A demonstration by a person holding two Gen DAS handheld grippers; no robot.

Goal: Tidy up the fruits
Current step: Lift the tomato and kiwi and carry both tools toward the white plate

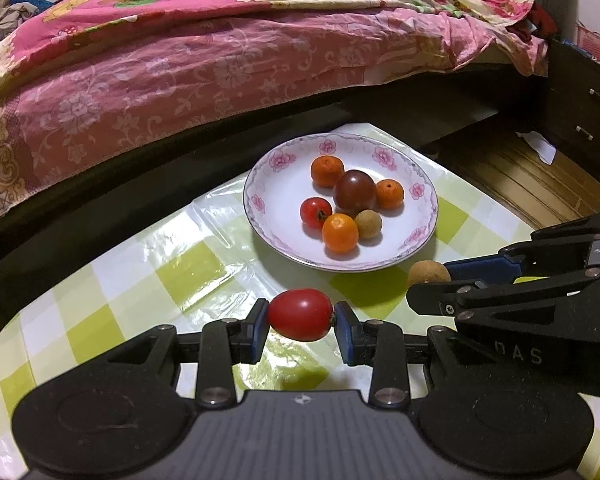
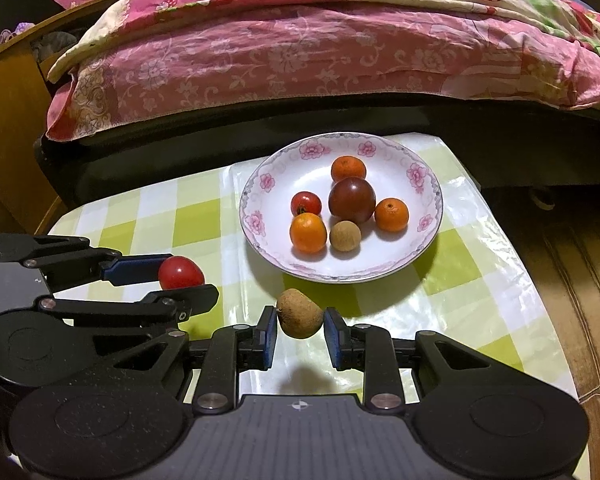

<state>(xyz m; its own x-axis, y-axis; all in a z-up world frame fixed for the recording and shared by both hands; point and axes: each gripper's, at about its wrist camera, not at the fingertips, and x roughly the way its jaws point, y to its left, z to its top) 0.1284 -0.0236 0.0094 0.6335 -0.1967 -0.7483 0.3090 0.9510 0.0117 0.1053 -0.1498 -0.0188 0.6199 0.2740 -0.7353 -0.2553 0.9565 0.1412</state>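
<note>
Behind the little table [image 1: 112, 288] with the green checked cloth there's a bed [image 1: 180, 72] with pink floral covers. On the table sits a flowery plate [image 1: 268, 184] with six small fruits in it. Just in front of it, the left gripper [image 1: 301, 315] is clamped on a red tomato [image 1: 300, 314], and the right gripper [image 2: 300, 314] pinches a brown longan [image 2: 300, 314], both lifted off the cloth
</note>
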